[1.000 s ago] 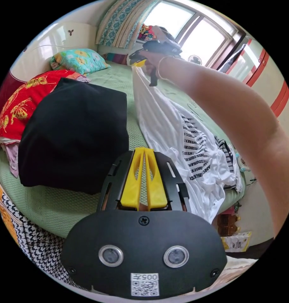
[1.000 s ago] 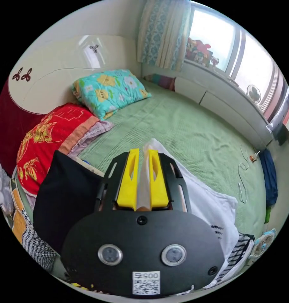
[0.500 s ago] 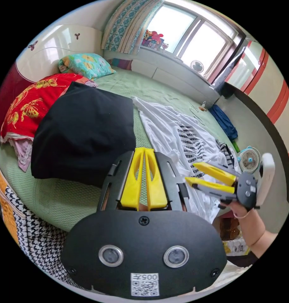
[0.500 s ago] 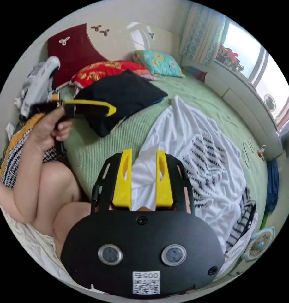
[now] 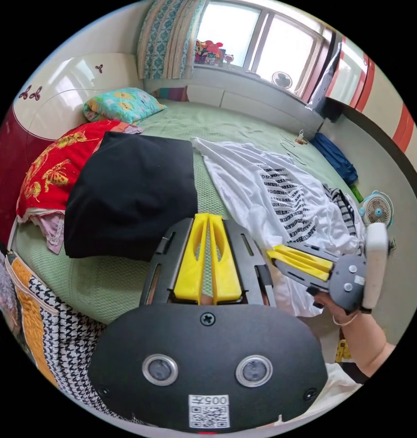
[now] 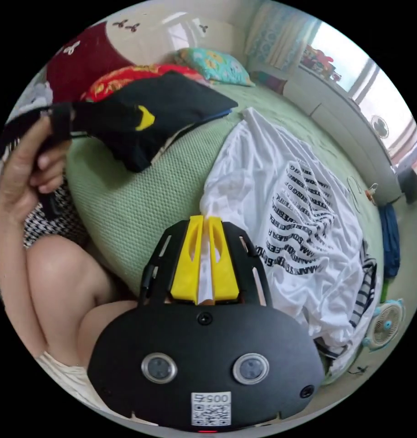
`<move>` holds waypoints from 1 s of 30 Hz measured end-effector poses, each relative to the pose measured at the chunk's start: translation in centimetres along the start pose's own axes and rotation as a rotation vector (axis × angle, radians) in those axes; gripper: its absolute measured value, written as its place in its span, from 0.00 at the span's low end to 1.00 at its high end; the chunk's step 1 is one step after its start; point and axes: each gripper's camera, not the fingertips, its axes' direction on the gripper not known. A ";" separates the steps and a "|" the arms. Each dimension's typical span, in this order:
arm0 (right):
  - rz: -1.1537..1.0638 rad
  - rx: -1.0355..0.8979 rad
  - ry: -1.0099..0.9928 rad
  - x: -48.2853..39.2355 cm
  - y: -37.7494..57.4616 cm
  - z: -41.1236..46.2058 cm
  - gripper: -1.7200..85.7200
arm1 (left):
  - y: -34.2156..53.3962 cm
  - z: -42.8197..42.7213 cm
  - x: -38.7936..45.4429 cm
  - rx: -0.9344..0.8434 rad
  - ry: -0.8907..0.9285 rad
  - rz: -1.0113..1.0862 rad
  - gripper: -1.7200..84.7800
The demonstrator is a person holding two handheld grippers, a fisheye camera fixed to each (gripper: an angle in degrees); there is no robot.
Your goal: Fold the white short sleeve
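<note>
A white short-sleeve shirt (image 5: 267,191) with black lettering lies spread on a green bed (image 5: 208,123), filling the middle right of the left gripper view. The left claw (image 5: 208,219) sits at lower centre with its yellow jaws pressed together on nothing, over the bed. Upper left of it rests a black cushion (image 5: 131,196). In the right gripper view, the right claw (image 6: 204,220) pinches the shirt's near edge between both jaws at lower centre.

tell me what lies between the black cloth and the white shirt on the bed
A bare strip of green bed cover, seen in the left gripper view between the black cloth and white shirt.
</note>
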 end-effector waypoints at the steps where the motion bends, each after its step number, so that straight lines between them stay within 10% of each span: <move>1: 0.001 0.028 -0.026 0.0 0.2 -0.7 0.01 | 0.2 -0.2 -0.2 0.012 -0.007 -0.013 0.02; 12: -0.314 0.010 -0.217 -9.0 -2.1 -1.9 0.00 | 4.2 -6.7 -4.3 0.088 -0.029 -0.199 0.05; 30: 0.305 0.000 0.186 14.3 23.0 -12.0 0.13 | 8.5 -1.9 16.8 -0.061 0.102 0.165 0.01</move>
